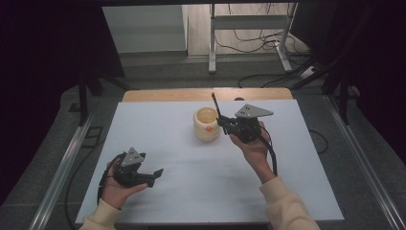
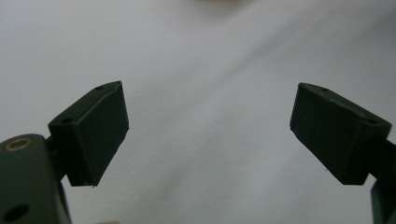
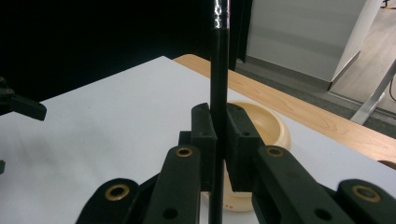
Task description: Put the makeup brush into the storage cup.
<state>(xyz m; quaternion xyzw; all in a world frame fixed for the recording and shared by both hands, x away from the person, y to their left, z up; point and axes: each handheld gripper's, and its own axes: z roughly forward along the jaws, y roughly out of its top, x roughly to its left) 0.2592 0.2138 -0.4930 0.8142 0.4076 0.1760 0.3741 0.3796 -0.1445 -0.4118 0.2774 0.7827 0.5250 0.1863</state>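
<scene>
A thin black rod [image 3: 219, 93] stands upright, pinched between the jaws of the right gripper [image 3: 219, 140], which is clenched on it. In the high view the rod [image 1: 216, 106] rises from that gripper [image 1: 224, 122] just beside a cream-coloured cup [image 1: 207, 123], over the middle of the white table [image 1: 191, 191]. Nearest the person, at the table's near left, the left gripper [image 1: 155, 175] rests low in the hand, its jaws spread wide with nothing between them. Past the white surface lies a wooden table edge [image 1: 167, 94], then a grey floor with cables.
</scene>
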